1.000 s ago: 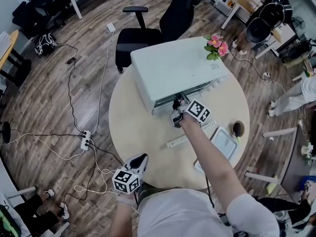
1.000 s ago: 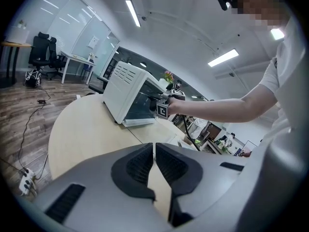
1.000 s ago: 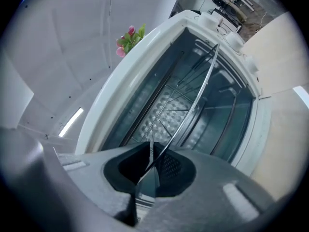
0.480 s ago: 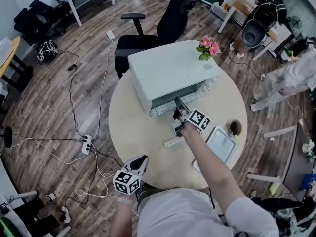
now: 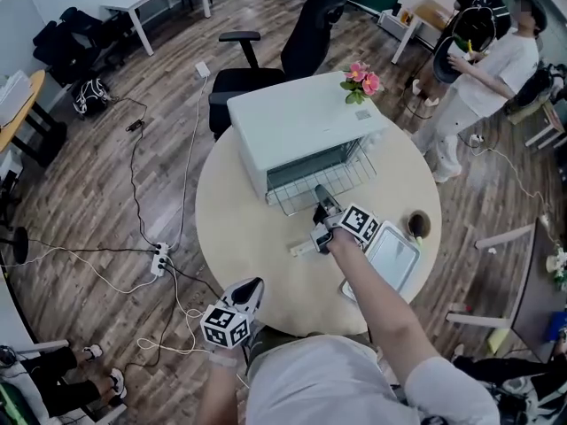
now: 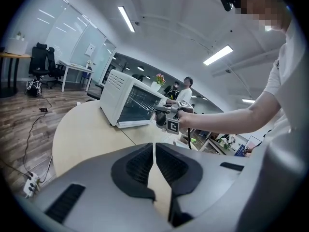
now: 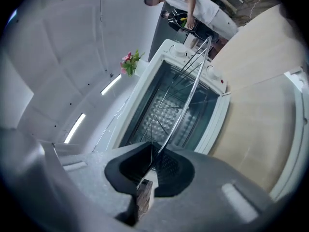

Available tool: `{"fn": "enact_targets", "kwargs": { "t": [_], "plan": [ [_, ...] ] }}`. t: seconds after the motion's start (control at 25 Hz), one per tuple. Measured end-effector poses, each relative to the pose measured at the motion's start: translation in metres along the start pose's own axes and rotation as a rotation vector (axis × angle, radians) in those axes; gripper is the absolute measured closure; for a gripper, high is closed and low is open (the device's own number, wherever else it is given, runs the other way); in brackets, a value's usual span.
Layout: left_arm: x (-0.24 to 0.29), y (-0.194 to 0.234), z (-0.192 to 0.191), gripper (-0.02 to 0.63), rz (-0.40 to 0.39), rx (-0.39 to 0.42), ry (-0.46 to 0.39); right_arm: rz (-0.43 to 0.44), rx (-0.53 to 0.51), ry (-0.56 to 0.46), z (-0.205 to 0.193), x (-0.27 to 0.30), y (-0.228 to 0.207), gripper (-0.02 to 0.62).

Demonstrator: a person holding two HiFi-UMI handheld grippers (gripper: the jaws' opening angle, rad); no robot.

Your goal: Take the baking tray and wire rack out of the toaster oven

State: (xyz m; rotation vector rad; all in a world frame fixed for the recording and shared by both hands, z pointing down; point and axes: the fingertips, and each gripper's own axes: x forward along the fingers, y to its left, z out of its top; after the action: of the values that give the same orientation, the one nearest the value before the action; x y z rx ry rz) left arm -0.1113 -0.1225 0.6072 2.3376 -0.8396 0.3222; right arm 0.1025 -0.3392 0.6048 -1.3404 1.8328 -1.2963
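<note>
The white toaster oven point(image 5: 301, 127) stands on the round table point(image 5: 239, 237) with its glass door point(image 7: 294, 129) folded down. The wire rack point(image 5: 330, 181) sticks partly out of the oven's mouth. My right gripper point(image 5: 322, 209) is shut on the rack's front edge, and the thin wires point(image 7: 186, 100) run from between its pads into the oven. A pale rectangular tray point(image 5: 393, 257) lies on the table to the right of that arm. My left gripper point(image 5: 250, 290) hovers at the table's near edge, shut and empty, away from the oven point(image 6: 123, 100).
A dark cup point(image 5: 418, 227) stands by the tray, and pink flowers point(image 5: 359, 82) sit behind the oven. A black office chair point(image 5: 292, 42) is beyond the table. Cables and a power strip point(image 5: 159, 257) lie on the floor at left. A person point(image 5: 492, 69) stands at back right.
My right gripper has drawn back toward me with the wire rack, which now sticks further out of the oven. The left gripper has hardly shifted.
</note>
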Motion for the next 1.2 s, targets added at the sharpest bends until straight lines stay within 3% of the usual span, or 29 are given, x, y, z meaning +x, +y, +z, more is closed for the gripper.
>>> {"fn": "enact_targets", "kwargs": {
  "t": [0.64,1.2],
  "plan": [
    [-0.031,-0.075,-0.043,0.603,0.042,0.006,-0.021,0.006,0.096,0.032,-0.02,-0.109,-0.02,0.589],
    [-0.061,-0.146,-0.101,0.603,0.097,-0.011,-0.035,0.038,0.142,0.159,-0.084,-0.217,-0.029,0.589]
  ]
}}
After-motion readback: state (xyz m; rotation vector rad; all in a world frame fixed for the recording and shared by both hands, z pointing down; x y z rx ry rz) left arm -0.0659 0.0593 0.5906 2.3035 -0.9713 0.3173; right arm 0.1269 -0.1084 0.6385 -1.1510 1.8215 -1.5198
